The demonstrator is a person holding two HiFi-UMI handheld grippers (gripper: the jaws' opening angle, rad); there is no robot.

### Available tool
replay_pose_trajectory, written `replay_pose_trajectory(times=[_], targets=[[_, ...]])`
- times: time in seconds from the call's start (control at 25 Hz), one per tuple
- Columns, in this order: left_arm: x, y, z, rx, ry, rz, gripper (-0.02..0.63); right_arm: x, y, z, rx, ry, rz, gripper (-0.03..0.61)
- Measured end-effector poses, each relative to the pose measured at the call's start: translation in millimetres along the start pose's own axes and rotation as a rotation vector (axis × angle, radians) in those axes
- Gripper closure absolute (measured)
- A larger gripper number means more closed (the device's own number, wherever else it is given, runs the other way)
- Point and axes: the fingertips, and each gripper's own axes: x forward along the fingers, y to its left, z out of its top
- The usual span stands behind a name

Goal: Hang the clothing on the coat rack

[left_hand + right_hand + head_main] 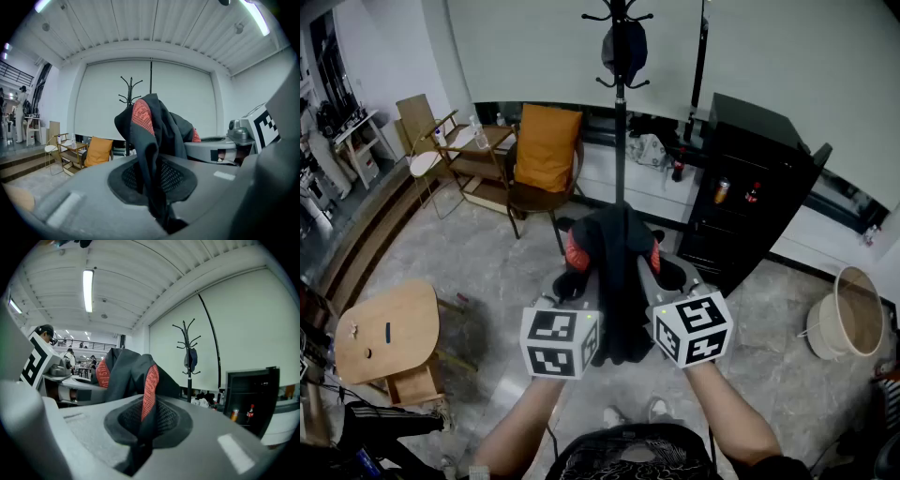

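Clothing [617, 281], head view: bunched between both grippers, coat rack [620, 141] at twelve o'clock. Left gripper view: left gripper [161, 213] nipped tight on the clothing. Right gripper view: right gripper [136, 446] likewise. Keep both grips firm and lift level toward a hook [645, 84].

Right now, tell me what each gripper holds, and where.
Both hold the dark garment: left gripper pinches a dark fold, right gripper a fold with red trim.

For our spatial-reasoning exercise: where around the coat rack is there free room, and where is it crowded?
Free: the coat rack's top hooks, above the dark item; the floor between wooden table and chair. Crowded: the rack's foot, between chair and black cabinet.
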Motion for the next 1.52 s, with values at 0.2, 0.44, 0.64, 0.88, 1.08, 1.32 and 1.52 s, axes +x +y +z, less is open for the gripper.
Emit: replay_pose_trajectory(times=[0.2, 0.44, 0.64, 0.88, 1.08, 1.32, 1.52], targets=[[6, 7, 1, -0.009, -0.003, -0.008, 0.581, 7, 3, 0, -0.005, -0.001, 0.007, 0.557], [26, 7, 3, -0.002, 0.001, -0.019, 0.581, 20, -14, 0, 0.005, -0.005, 0.005, 0.557], [53, 4, 0, 0.012, 0.015, -0.016, 0.581, 36, -37, -8, 0.025, -0.009, 0.013, 0.557], [102, 2, 6, 0.012, 0.031, 0.005, 0.581, 62, -79, -10, 0.037, -0.007, 0.042, 0.557], [151, 4, 15, 0.004, 0.045, 0.028, 0.581, 93, -120, -7, 0.044, -0.002, 0.071, 0.557], [198, 6, 20, 0.000, 0.062, 0.056, 0.581, 122, -161, -4, 0.049, -0.003, 0.103, 0.557], [235, 2, 27, 0.005, 0.072, 0.068, 0.581, 142, -195, -2, 0.056, -0.005, 0.118, 0.557]])
